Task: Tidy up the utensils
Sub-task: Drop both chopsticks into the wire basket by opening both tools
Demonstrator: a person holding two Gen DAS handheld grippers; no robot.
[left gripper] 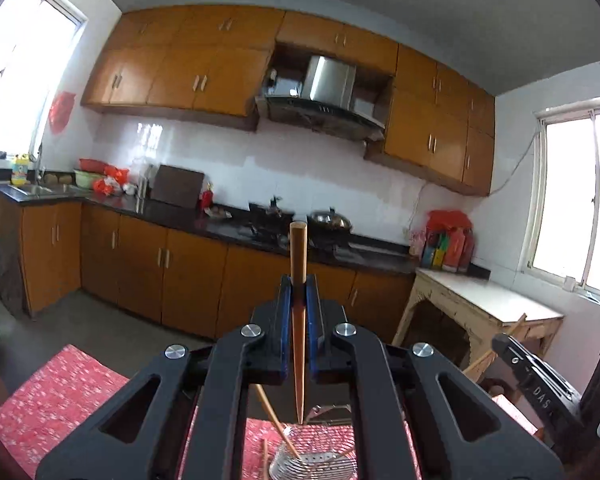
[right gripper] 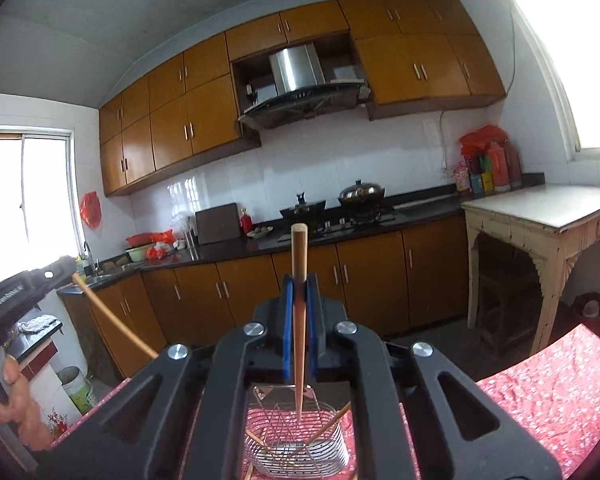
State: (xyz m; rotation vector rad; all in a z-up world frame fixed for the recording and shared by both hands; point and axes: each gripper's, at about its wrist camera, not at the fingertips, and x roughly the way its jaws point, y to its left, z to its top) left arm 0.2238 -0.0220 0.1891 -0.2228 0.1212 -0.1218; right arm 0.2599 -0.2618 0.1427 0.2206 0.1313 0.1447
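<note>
Kitchen with orange-brown cupboards point(right gripper: 172, 128) above and below a dark counter point(right gripper: 340, 236), white tiled wall, steel hood point(right gripper: 296, 68), lidded pot point(right gripper: 362, 192) on the stove, bright windows at both sides. Worn cream side table point(right gripper: 540, 216) at right. In front, red patterned cloth point(right gripper: 548, 400) over a table. On it, wire basket point(right gripper: 300, 440) holding loose chopsticks point(right gripper: 332, 420). Left gripper point(left gripper: 299, 292) clamped tight on one upright chopstick point(left gripper: 299, 320), tapered tip just above the basket. Right gripper point(right gripper: 299, 292) likewise pinching a second chopstick point(right gripper: 299, 320), tip over the basket.
</note>
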